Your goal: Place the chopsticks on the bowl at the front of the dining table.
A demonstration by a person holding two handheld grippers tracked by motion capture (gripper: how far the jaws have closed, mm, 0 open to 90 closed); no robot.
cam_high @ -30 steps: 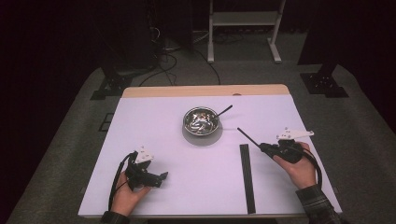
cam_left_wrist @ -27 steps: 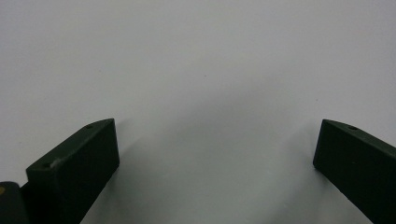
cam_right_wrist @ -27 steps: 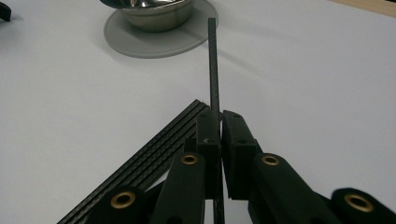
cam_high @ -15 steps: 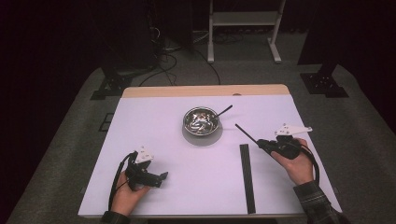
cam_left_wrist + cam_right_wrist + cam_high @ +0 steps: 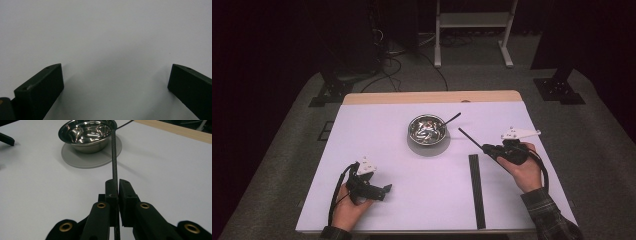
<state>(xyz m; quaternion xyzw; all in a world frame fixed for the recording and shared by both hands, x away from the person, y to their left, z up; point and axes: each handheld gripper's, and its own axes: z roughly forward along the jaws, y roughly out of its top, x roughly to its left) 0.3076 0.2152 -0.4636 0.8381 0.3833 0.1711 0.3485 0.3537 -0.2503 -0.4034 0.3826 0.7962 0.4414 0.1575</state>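
Note:
A thin black rod [image 5: 471, 138] is clamped between the jaws of my right gripper [image 5: 486, 148], and it points up-left toward a steel bowl [image 5: 427, 129]. In the right gripper view the rod [image 5: 114, 157] runs from the shut right gripper [image 5: 117, 181] to the bowl [image 5: 86, 133], its tip overlapping the rim. My left gripper [image 5: 384, 190] rests low over the near-left part of the white table [image 5: 412, 200]. Its jaws stand wide apart with bare table between them in the left gripper view [image 5: 116, 82].
The bowl sits on a round grey mat [image 5: 428, 148] at the table's middle, and a dark utensil handle [image 5: 452, 118] sticks out over its right rim. A long flat black strip [image 5: 476, 190] lies lengthwise near the front right. A wooden edge [image 5: 432, 96] borders the far side.
My right gripper has shifted a little up and left toward the bowl, carrying the rod. The left gripper has stayed where it was.

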